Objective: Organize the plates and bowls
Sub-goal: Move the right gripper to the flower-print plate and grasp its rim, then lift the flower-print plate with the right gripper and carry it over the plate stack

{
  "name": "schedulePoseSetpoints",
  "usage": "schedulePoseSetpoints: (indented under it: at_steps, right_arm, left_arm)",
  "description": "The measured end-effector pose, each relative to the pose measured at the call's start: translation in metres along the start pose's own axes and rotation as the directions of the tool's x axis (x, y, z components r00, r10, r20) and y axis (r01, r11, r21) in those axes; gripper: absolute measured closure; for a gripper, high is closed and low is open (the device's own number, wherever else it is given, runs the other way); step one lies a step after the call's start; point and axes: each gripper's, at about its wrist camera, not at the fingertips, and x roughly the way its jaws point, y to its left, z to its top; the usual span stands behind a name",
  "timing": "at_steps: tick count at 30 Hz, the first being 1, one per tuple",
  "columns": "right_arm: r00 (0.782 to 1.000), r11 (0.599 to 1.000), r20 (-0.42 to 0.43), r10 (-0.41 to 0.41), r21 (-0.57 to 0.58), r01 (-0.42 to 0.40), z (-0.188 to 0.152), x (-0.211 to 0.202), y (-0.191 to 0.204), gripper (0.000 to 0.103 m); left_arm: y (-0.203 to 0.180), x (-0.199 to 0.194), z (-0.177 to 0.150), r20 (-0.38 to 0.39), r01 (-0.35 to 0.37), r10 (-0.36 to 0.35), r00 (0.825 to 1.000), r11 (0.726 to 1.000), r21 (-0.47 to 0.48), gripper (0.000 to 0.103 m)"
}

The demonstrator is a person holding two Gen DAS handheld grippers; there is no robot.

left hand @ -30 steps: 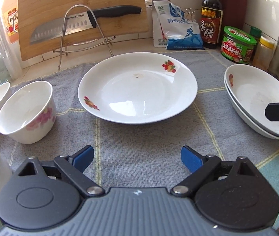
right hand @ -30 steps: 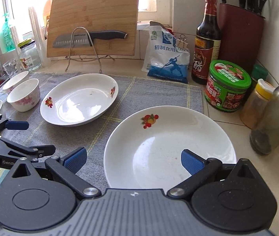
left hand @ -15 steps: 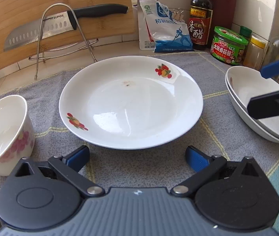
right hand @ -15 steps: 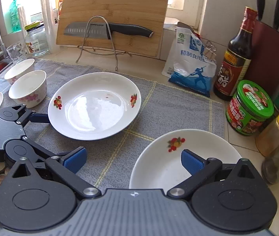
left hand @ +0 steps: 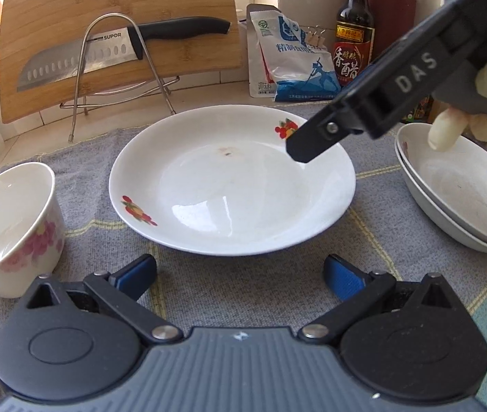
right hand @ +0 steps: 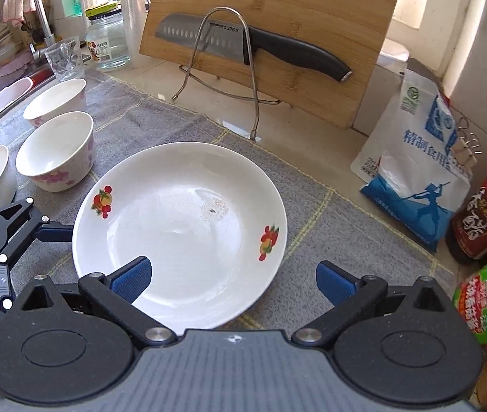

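Both grippers spread, empty: left gripper [left hand: 240, 274] just short of plate [left hand: 233, 178], right gripper [right hand: 233, 279] above it. Next: pinch rim.

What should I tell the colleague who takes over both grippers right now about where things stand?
Left gripper: open, holding nothing, low over the grey cloth just in front of the single plate.
Right gripper: open, empty, above that plate's near-right edge.
Two plates are already stacked at the right edge of the cloth.
Three flowered bowls stand separately at the left, by the sink.
Done: the two-plate stack. Left: probably add the single plate to the stack, then gather the bowls.
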Motion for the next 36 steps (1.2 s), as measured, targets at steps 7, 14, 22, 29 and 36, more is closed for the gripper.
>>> schedulePoseSetpoints:
  at_steps: [7,14,22,29,36]
  right_arm:
    - [0.992,0.994,-0.071,0.108,0.000,-0.108,0.010,0.034,-0.014,0.000]
    - [0.982,0.988,-0.111,0.154,-0.015,-0.157,0.023,0.056,-0.024,0.000]
    - [0.959,0.968,-0.163,0.231,-0.065,-0.244,0.046,0.069,-0.032,0.000]
    - [0.937,0.955,-0.197,0.290,-0.008,-0.297,0.056,0.073,-0.040,0.000]
    - [0.921,0.940,-0.189,0.341,0.038,-0.340,0.060,0.074,-0.046,0.001]
  left_arm:
    - [-0.002,-0.002,0.000,0.020,-0.026,0.027,0.999,0.999,-0.031,0.000]
    - [0.002,0.004,0.004,0.019,-0.036,0.037,0.999,0.999,-0.040,0.000]
    - [0.005,0.009,0.008,0.022,-0.037,0.037,0.999,0.999,-0.036,0.000]
    - [0.004,0.009,0.008,0.032,-0.035,0.036,0.999,0.999,-0.019,0.000]
    - [0.003,0.009,0.008,0.038,-0.034,0.033,0.999,0.999,0.004,0.001]
